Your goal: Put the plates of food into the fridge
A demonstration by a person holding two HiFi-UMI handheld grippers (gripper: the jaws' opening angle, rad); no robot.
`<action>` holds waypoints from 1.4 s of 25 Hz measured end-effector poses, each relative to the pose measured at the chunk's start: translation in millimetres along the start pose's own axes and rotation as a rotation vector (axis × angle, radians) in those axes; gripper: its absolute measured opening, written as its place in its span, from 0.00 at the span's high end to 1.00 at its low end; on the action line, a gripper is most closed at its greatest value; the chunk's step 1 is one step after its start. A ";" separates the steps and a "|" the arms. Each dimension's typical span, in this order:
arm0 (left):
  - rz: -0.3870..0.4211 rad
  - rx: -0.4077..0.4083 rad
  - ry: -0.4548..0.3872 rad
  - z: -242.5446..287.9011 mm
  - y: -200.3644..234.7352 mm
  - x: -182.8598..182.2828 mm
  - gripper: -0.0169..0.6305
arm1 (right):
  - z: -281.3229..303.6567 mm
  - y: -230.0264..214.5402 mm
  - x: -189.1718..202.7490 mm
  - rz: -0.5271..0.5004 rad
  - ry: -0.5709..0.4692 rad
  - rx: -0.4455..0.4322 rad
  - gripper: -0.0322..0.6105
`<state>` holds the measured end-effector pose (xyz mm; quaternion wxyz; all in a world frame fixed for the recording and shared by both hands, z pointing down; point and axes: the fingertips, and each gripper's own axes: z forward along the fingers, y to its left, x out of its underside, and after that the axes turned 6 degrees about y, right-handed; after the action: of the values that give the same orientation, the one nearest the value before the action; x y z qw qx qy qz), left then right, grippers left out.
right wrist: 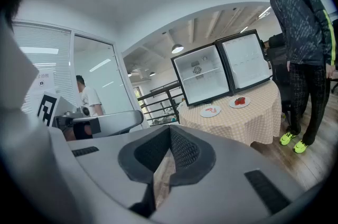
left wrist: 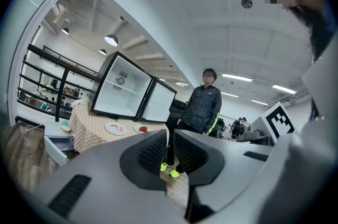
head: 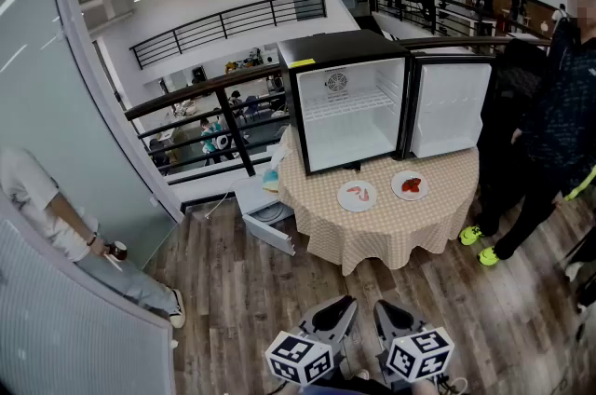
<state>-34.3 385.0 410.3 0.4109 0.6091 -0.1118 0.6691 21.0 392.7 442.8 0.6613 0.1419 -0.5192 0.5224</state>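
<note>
Person at left (head: 42,207): white top, leaning on the glass wall, a cup in one hand; well apart from the surface.
Railing (head: 200,104): dark bars, running in from the left behind the fridge.
White unit (head: 265,216): low, on the wooden floor (head: 242,309), just beside the surface's left edge.
Surface (head: 400,235): round, under a tan checked cloth that hangs over the rim.
Fridge (head: 346,48): small, black-cased, upright at the back of the surface; the opening faces the grippers; white interior with one wire shelf.
Left plate (head: 357,195): round, so no long axis; lies flat on the surface, outside the fridge, just in front of its opening; carries pink-red food pieces.
Right plate (head: 410,185): round, flat on the surface, near the left plate with bare cloth between them; sits in front of the hinge side; carries a red heap of food.
Fridge door (head: 450,109): swung open to the right, white inner face toward the grippers.
Person at right (head: 549,114): dark clothing, bright yellow-green shoes, standing just beside the surface.
Left gripper (left wrist: 170,136): low in the head view, well apart from the surface, pointing toward it; jaws nearly together with a narrow slit between the pads, nothing in it.
Right gripper (right wrist: 169,130): beside the left gripper, same heading; jaws pressed together at the tips, nothing pinched.
</note>
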 end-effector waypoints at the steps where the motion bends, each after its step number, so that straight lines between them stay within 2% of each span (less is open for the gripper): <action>1: 0.006 -0.003 0.000 0.5 -0.2 -0.9 0.92 | 0.7 -0.1 -1.8 -0.002 -0.003 -0.002 0.93; 7: 0.038 -0.015 0.003 -1.0 -2.7 -5.1 0.92 | 1.6 -1.7 -13.5 0.030 -0.037 -0.004 0.93; 12: 0.021 -0.034 0.008 -1.5 1.7 -4.2 0.92 | 2.2 -2.5 -13.0 0.053 -0.039 -0.028 0.93; 17: 0.013 -0.034 0.009 9.8 5.9 -9.8 0.92 | 11.6 -17.7 -12.4 0.048 -0.032 -0.034 0.93; 21: 0.036 -0.035 0.022 18.9 14.2 -11.2 0.92 | 26.8 -30.1 -18.5 0.076 -0.030 -0.038 0.93; 25: 0.029 -0.051 0.041 36.1 39.3 -12.4 0.92 | 48.4 -39.2 -28.1 0.088 -0.011 -0.035 0.92; 30: 0.025 -0.042 0.026 67.4 77.1 -34.2 0.91 | 87.0 -59.8 -49.7 0.114 0.000 -0.028 0.92; 35: 0.019 -0.040 0.070 103.6 127.4 -47.1 0.91 | 135.9 -79.4 -68.0 0.154 0.023 -0.031 0.92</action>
<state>-50.5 217.0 436.5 0.4204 0.5757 -0.1166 0.6915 20.2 223.7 471.3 0.6271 0.0852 -0.5289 0.5654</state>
